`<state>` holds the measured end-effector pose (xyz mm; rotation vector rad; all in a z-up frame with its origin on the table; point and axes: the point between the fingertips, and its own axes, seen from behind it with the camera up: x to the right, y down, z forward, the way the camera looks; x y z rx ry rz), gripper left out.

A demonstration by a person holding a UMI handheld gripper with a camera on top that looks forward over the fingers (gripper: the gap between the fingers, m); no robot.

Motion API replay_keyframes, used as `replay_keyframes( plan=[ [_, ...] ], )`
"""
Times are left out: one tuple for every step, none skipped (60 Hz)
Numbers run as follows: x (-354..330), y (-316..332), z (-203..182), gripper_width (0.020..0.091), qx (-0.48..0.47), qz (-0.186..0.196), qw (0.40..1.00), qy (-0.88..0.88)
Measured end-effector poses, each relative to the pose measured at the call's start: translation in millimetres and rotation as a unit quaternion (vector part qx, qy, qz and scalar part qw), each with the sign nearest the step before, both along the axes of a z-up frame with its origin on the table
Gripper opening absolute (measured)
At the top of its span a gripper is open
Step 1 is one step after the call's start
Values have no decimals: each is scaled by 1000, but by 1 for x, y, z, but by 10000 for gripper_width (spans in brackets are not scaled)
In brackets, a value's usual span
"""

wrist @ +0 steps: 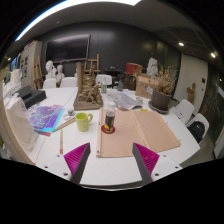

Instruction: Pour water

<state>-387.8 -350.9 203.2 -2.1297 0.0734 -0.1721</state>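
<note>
A dark-filled glass bottle or cup (109, 119) stands on the tan board (140, 130) on the white table (110, 165), well beyond my fingers. A yellow-green mug (84, 120) sits just left of it, off the board. My gripper (110, 165) hovers over the table's near edge, open, with nothing between its magenta pads (76, 160). Both vessels stand upright and apart from each other.
A wooden block tower (88, 85) rises behind the mug. A colourful book (45, 117) lies at the left, papers (125, 98) and a dark bowl (158, 101) at the back right. White chairs (188, 110) ring the table. A red pen (61, 143) lies near the left finger.
</note>
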Motion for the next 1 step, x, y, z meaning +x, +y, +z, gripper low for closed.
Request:
replay_keyframes(
  plan=[
    [0, 0, -1, 859, -1, -1, 1000, 1]
  ],
)
